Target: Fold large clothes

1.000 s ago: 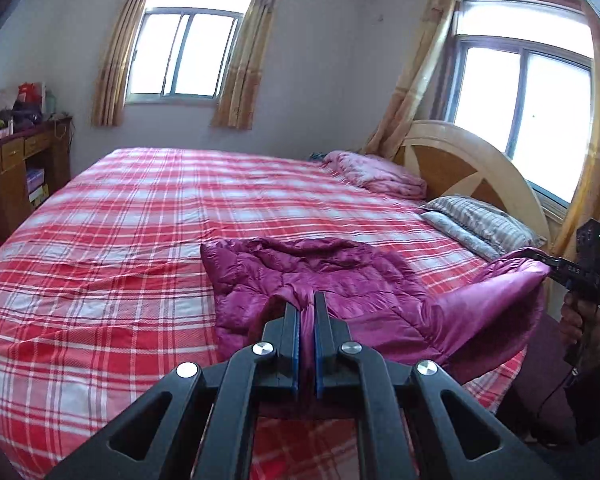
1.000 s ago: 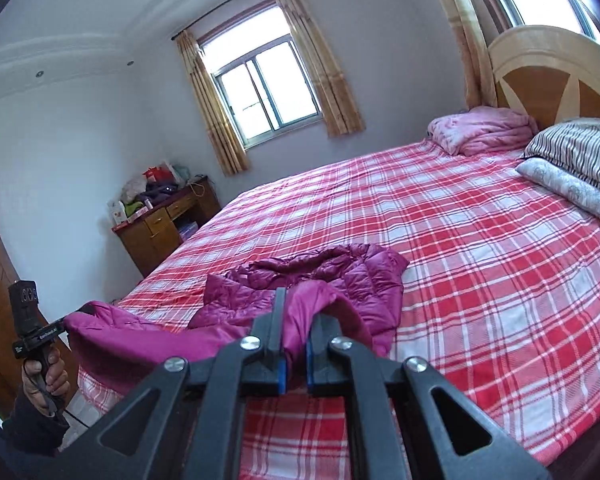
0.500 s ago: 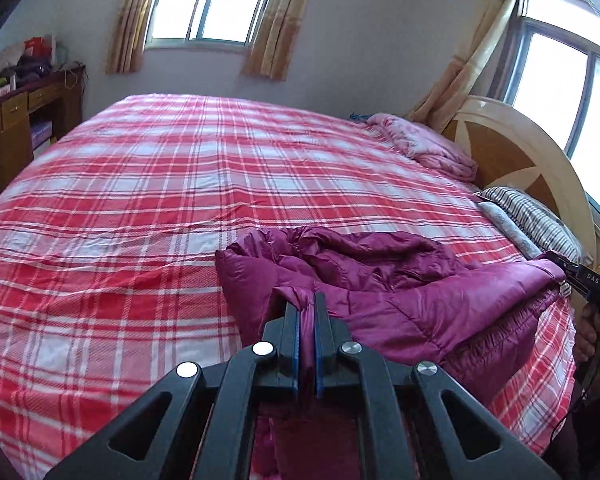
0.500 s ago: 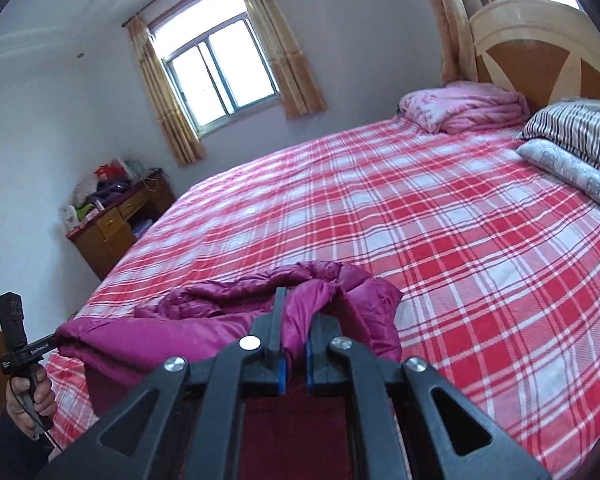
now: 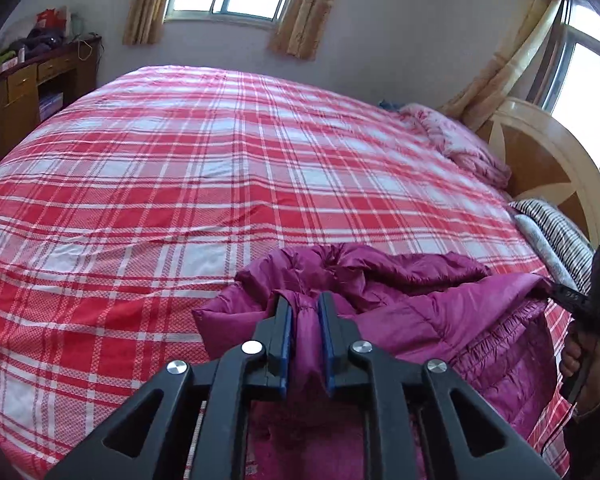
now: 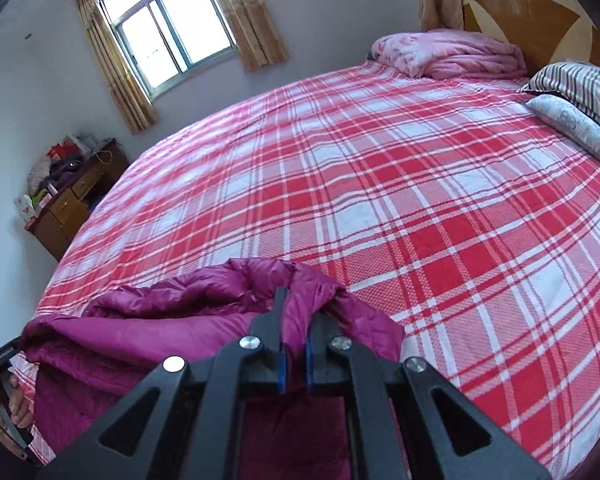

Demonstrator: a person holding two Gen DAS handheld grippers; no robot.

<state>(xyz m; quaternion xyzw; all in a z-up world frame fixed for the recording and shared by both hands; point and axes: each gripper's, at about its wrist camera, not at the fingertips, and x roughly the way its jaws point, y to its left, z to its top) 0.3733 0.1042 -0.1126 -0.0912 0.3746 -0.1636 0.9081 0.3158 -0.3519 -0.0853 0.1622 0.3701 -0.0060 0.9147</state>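
A purple puffer jacket point(image 5: 420, 308) lies bunched at the near edge of the red plaid bed point(image 5: 220, 160), its smooth lining folded over the quilted side. My left gripper point(image 5: 304, 300) holds a fold of the jacket's edge between its blue pads, and its jaws are opening. My right gripper point(image 6: 300, 304) is shut on another fold of the jacket point(image 6: 160, 328), low over the bed point(image 6: 420, 200). Each gripper shows in the other's view, held in a hand: the right gripper point(image 5: 552, 286) at the far right, the left gripper point(image 6: 0, 356) at the far left.
A folded pink quilt point(image 6: 452, 54) and striped pillows point(image 6: 580, 92) lie by the wooden headboard point(image 5: 548, 160). A cluttered wooden desk point(image 5: 28, 92) stands beyond the foot of the bed. Curtained windows line the walls.
Both grippers have come forward and down over the bed, bringing the jacket's held edge onto the rest of it. The left jaws now stand slightly wider apart around the fold.
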